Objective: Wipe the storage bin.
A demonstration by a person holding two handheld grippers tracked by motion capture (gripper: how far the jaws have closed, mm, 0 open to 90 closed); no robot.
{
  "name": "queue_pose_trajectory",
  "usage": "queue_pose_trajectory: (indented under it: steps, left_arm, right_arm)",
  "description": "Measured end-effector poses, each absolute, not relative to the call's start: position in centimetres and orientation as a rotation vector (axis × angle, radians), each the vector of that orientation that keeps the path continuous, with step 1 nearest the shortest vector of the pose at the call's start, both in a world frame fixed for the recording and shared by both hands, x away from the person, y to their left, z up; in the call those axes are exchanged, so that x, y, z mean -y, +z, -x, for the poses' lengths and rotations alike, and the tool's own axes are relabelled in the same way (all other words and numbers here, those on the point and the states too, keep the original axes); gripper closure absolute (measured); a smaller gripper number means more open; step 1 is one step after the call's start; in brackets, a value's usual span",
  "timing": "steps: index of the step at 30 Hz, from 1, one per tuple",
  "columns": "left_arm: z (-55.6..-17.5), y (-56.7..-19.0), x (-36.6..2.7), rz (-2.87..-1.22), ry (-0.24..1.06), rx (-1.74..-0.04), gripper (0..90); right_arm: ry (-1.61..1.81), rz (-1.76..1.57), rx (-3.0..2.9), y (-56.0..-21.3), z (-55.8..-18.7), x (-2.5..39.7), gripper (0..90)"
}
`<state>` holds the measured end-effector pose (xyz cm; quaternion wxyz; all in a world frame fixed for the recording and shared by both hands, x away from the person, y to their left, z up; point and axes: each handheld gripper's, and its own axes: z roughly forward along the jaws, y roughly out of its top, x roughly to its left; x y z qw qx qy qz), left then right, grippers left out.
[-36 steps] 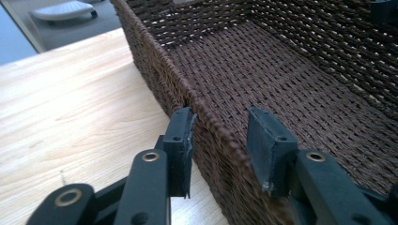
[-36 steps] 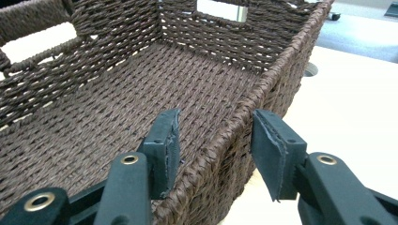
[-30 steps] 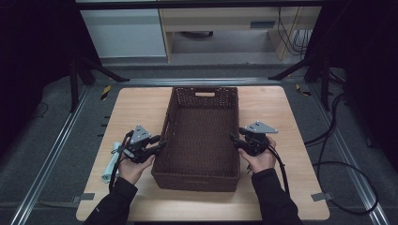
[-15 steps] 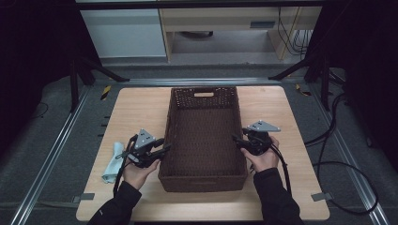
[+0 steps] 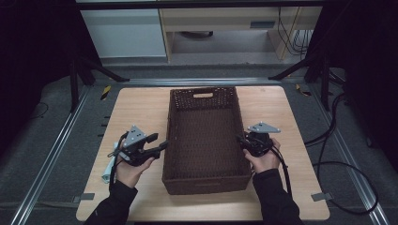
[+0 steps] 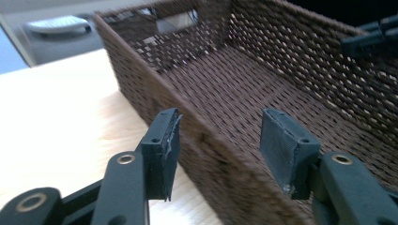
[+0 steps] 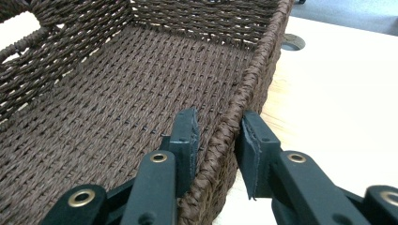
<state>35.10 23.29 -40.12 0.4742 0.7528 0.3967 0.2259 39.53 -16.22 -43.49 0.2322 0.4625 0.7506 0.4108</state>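
From the high view, a dark brown rectangular woven basket (image 5: 205, 140) sits in the middle of a pale wooden surface (image 5: 136, 108), its long sides running away from the person. The left claw (image 5: 157, 147), held in the person's left hand (image 5: 129, 168), sits just beside the basket's left wall. The right claw (image 5: 242, 140) meets the basket's right wall. A small pale object (image 5: 109, 169) lies on the surface behind the left hand; what it is cannot be told from here.

In the left gripper view, the left claw is spread wide, one jaw outside the basket's left rim and one over the woven floor, gripping nothing. The picture is blurred, so whether the outer pad touches the wall is unclear. If it closes from here, it may catch the rim off-centre, or push the wall sideways rather than pinch it.

In the right gripper view, the right claw straddles the basket's right rim, pads pressed close to the braided edge on both sides, seemingly clamping it. With one side held, any lift or pull would likely tilt or swing the basket, and the soft weave could flex and slip free.
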Motion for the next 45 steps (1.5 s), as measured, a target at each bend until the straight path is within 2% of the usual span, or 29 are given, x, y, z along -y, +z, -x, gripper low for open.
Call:
queue_pose_trajectory:
  steps: [7,13,23,33,39,40,43,44,45]
  left_arm:
    - [-35.0,-39.7,-27.0,-1.811,0.596,-1.040,43.3]
    - [-34.6,-41.3,-31.2,-1.825,0.642,-1.165,42.9]
    - [-33.3,-44.3,-35.9,-1.848,0.648,-1.296,40.0]
    - [-33.1,-47.4,-37.7,-1.944,0.615,-1.363,41.9]
    - [-33.5,-48.4,-37.3,-2.021,0.558,-1.385,51.7]
    - [-33.7,-48.5,-37.2,-2.039,0.545,-1.402,58.7]
    - [-33.8,-48.4,-37.3,-2.037,0.516,-1.420,71.6]
    - [-33.8,-48.2,-37.4,-2.023,0.503,-1.431,71.6]
    - [-33.8,-48.1,-37.4,-2.010,0.504,-1.426,76.4]
  right_arm:
    - [1.106,-1.289,-2.054,-43.4,-38.8,16.7,70.6]
    - [1.107,-1.292,-2.055,-43.4,-38.3,17.0,69.7]
    - [1.172,-1.227,-2.031,-42.9,-37.9,18.0,52.6]
    - [1.202,-1.216,-2.030,-42.8,-37.8,18.2,49.9]
    - [1.202,-1.223,-2.035,-43.0,-37.9,18.1,49.5]
    - [1.200,-1.226,-2.037,-43.1,-38.0,18.0,49.3]
    - [1.193,-1.230,-2.038,-43.2,-38.1,18.0,49.2]
    - [1.190,-1.233,-2.040,-43.3,-38.1,17.9,49.0]
    - [1.184,-1.237,-2.044,-43.4,-38.2,17.8,49.4]
